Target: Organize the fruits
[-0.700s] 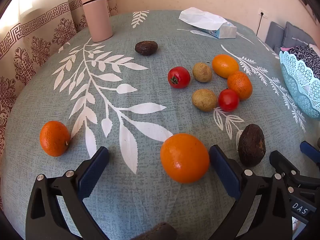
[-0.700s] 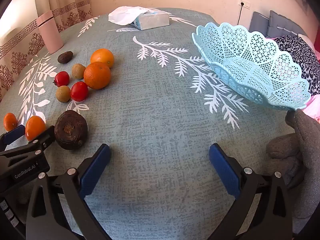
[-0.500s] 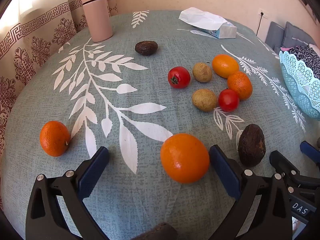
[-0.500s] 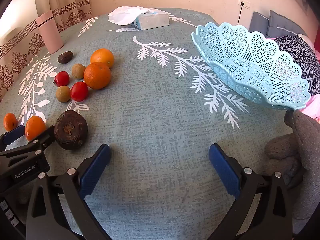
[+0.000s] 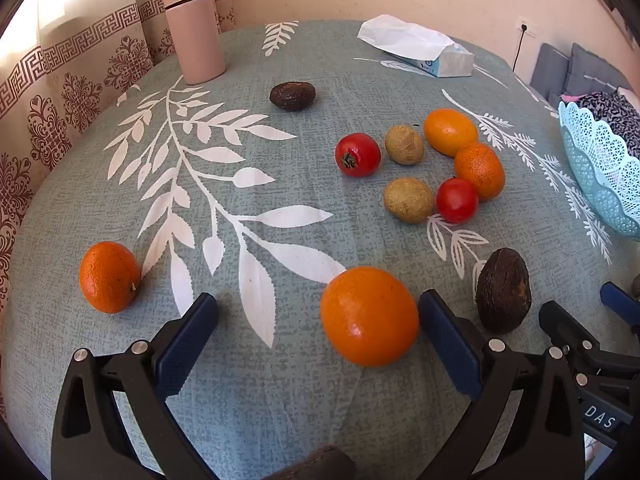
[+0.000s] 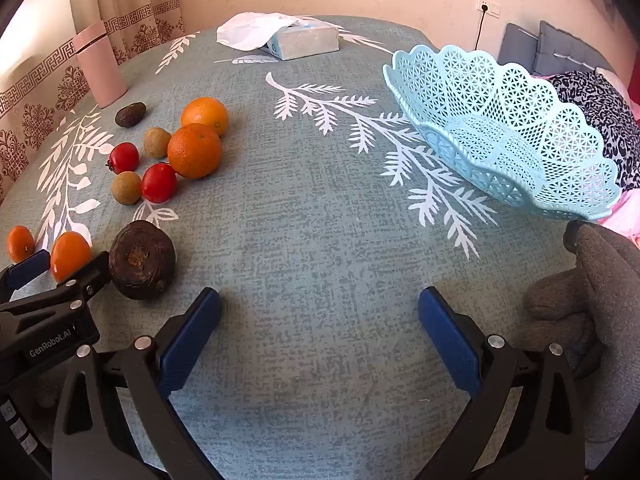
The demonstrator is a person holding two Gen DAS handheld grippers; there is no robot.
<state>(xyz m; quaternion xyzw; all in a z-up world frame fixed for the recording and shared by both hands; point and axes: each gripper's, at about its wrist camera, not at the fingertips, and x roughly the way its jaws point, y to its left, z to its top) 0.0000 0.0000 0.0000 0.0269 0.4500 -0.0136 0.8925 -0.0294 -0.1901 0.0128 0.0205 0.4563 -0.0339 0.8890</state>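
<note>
Left wrist: orange between wide jaws

We see the left gripper (image 5: pixel 318 326) spread wide, an orange (image 5: pixel 369 315) on the tablecloth (image 5: pixel 280 160) between its fingers, hard against the right one (contact unclear). Dark avocado (image 5: pixel 503 290) just beside. Our right gripper (image 6: pixel 319 326) also gapes, nothing in it; blue basket (image 6: pixel 500 128) sits ahead-right, fruit cluster (image 6: pixel 176 152) far left.

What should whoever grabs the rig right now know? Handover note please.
Left gripper: open, the nearest orange sits between its jaws by the right pad, not clamped.
Right gripper: open, empty, over bare tablecloth.
Blue basket: at the table's right edge, no fruit inside.
Fruit: dark avocado beside the left gripper, a cluster of oranges, tomatoes and brown fruits mid-table, one orange far left, second avocado near the pink flask.
Done: nothing. Left: all fruit.
</note>
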